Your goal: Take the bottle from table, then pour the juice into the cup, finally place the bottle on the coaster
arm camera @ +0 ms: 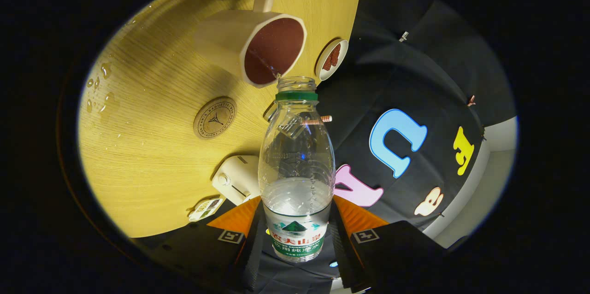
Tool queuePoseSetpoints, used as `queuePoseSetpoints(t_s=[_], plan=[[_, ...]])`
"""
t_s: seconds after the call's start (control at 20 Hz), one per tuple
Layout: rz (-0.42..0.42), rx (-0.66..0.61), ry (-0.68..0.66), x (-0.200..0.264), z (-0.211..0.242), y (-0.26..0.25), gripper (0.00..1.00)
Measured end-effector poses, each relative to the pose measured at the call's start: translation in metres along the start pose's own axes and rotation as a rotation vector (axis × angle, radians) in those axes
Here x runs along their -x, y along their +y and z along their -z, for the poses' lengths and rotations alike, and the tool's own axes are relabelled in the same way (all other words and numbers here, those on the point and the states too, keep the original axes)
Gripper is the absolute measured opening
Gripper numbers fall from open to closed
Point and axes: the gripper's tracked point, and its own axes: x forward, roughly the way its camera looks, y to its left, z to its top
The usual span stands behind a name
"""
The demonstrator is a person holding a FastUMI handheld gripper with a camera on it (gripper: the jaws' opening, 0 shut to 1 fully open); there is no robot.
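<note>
A clear plastic bottle (297, 146) with a green neck ring and no cap stands between my fingers, about a third full of clear liquid. My gripper (295, 227) is shut on its labelled lower part, one finger (249, 238) on each side. The whole view is tilted over relative to the table. The bottle's open mouth sits right at the rim of a white cup (258, 45) with a dark red inside and a wooden handle. A thin glinting streak runs from the mouth into the cup. The round wooden coaster (215, 118) lies on the table beside the bottle, on the near side of the cup.
The yellow wooden table (152, 160) carries water drops (99, 86) on its far side. A small white dish (333, 58) with something red in it sits by the table edge near the cup. A white boxy device (237, 179) and a small packet (206, 208) lie close to my fingers.
</note>
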Motion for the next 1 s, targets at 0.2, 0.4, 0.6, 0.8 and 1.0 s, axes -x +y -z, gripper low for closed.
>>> queuePoseSetpoints(t_s=[0.2, 0.4, 0.6, 0.8, 1.0], plan=[[0.005, 0.02, -0.009, 0.0, -0.001, -0.001, 0.7], [0.008, 0.027, -0.021, -0.002, -0.004, 0.0, 0.7], [-0.001, -0.001, -0.021, 0.001, -0.006, 0.002, 0.7], [-0.021, -0.047, -0.024, -0.001, -0.01, 0.008, 0.7], [-0.066, -0.199, -0.012, 0.005, -0.01, 0.023, 0.7]])
